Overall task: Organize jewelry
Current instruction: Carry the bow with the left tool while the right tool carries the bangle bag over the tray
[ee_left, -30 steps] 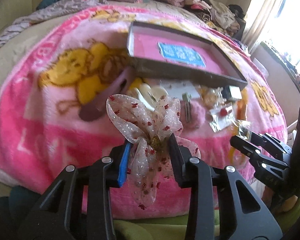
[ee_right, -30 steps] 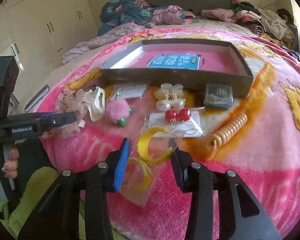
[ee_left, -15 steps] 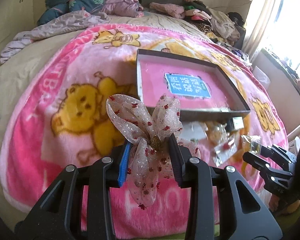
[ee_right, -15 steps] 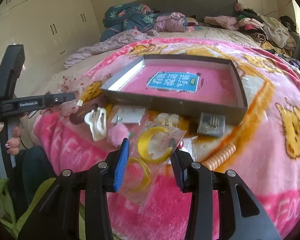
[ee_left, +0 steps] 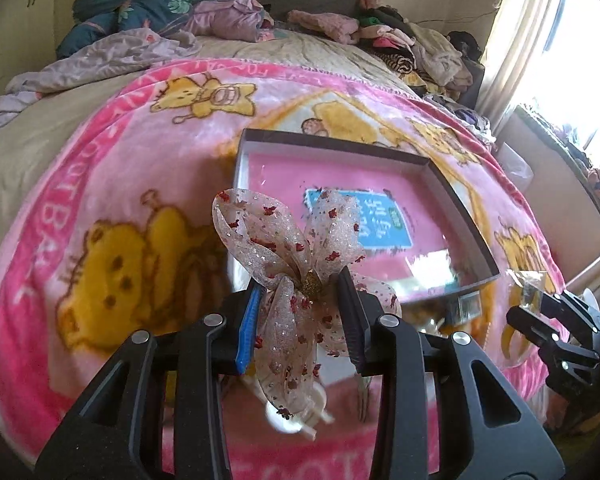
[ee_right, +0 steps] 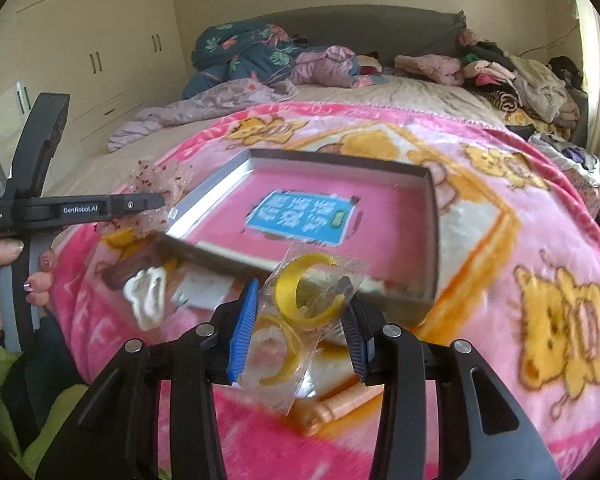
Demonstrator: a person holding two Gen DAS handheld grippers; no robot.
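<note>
The left gripper (ee_left: 303,322) pinches a sheer spotted ribbon bow (ee_left: 296,256) at its knot, while the right gripper (ee_right: 298,330) clamps a clear packet of yellow hoop earrings (ee_right: 304,312); both hang above the near wall of the shallow box (ee_right: 428,236) on the pink blanket (ee_right: 520,248). The bow looks light and floppy, best held at the knot; the packet appears slippery, best gripped across its middle.

The sheer bow (ee_left: 296,276) covers the box's (ee_left: 452,196) near-left corner. Its blue label (ee_right: 300,216) is too blurred to read. Small pieces below the box front (ee_right: 180,292) smear together, partly behind the bagged yellow hoops (ee_right: 308,300).
</note>
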